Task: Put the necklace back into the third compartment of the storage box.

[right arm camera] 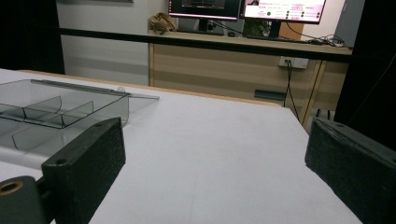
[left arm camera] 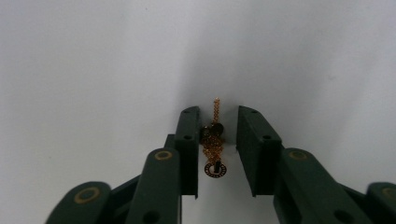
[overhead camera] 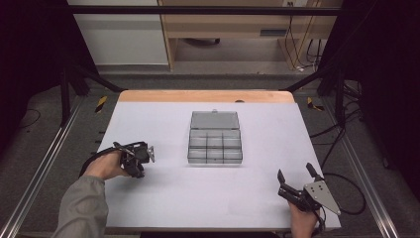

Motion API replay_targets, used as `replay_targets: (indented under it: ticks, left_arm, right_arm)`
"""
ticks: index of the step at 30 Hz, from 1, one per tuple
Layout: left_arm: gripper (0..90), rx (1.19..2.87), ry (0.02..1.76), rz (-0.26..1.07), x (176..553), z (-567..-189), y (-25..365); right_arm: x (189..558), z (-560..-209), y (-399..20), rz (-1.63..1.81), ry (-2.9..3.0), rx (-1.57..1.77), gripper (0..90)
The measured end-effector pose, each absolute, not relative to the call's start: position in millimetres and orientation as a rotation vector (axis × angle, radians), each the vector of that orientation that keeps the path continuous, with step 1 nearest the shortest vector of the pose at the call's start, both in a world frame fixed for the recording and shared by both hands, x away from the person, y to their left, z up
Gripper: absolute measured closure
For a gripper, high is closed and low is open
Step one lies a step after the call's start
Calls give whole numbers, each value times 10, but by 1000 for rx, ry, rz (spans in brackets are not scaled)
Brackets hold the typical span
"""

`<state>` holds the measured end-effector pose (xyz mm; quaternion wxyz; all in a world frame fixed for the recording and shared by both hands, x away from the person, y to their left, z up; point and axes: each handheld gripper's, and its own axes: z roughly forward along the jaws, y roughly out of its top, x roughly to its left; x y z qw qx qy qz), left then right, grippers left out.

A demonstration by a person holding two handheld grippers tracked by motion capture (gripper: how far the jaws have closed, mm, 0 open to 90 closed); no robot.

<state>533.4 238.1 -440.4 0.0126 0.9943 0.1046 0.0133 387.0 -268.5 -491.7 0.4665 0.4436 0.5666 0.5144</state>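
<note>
Gold chain (left arm camera: pixel 215 135), one, fine-linked, bunched in a small heap on the white table cover, with one small ring-shaped piece at its near end and a dark piece amid the links. It lies near the left edge of the table (overhead camera: pixel 198 198), about midway along that edge.

Left gripper (left arm camera: pixel 217 126), one, mine, pointing down at the table. Its two black jaws stand narrow, one on each side of the chain. The left pad sits just against the heap; the right pad stands a little clear of it. I cannot say the chain is pinched yet.

Right gripper (overhead camera: pixel 296 173), one, mine, resting near the table's near right corner. Its two jaws stand wide apart with nothing between them.

Clear plastic organiser box (overhead camera: pixel 215 144), one, at the middle of the table, well apart from both grippers. Its lid is thrown open and lies flat toward the far edge. The tray is split by dividers into small compartments; I count about six, in two rows of three, all bare as far as I can tell.

Hands, two: left hand (overhead camera: pixel 106 166) in a grey sleeve, right hand (overhead camera: pixel 303 223) at the near edge.
</note>
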Motion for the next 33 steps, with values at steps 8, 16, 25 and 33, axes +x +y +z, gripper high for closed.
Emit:
replay_targets:
  ticks: [8, 16, 25, 33]
  left_arm:
    - [821, 3078, 389, 46, 5345, -4404, 2408]
    - [846, 3044, 443, 55, 5337, -4402, 2443]
    - [853, 2956, 498, 76, 5301, -4401, 2532]
    - [855, 2845, 525, 123, 5232, -4347, 2615]
  right_arm:
    - [3870, -4917, -2686, 1263, 1390, 1090, 54]
    - [3869, -4917, -2686, 1263, 1389, 1090, 55]
    - [3869, -4917, -2685, 1262, 1388, 1090, 55]
    - [3868, -4917, -2685, 1262, 1388, 1088, 55]
